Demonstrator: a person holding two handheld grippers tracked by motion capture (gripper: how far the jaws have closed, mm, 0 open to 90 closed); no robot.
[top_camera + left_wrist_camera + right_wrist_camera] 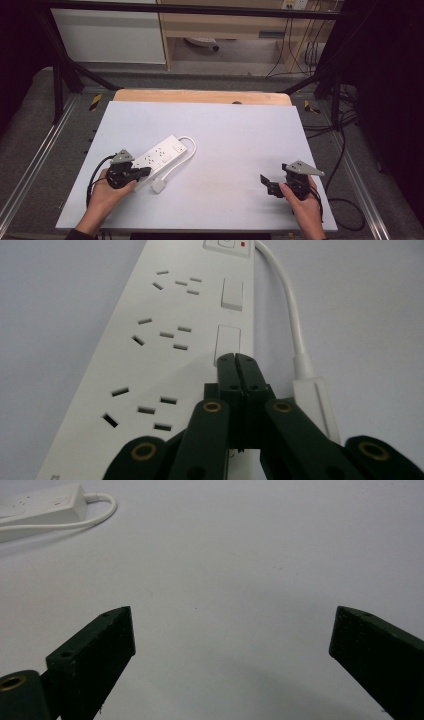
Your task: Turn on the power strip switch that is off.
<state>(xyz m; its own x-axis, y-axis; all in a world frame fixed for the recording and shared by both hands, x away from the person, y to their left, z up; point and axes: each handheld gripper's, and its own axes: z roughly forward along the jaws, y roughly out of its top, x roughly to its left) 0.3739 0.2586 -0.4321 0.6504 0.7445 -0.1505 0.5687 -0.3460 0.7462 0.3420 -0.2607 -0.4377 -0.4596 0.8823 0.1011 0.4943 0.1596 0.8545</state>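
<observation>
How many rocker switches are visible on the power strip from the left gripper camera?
2 clearly: one rocker switch toward the far end of the power strip, a nearer one at the closed left gripper tips. A red-lit button sits at the far end. More may hide beneath the jaws.

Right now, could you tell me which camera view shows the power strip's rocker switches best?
The left gripper view: the power strip is close, its switches plain beyond the shut left gripper. In the high view the strip is small; the right gripper view catches just its end.
</observation>
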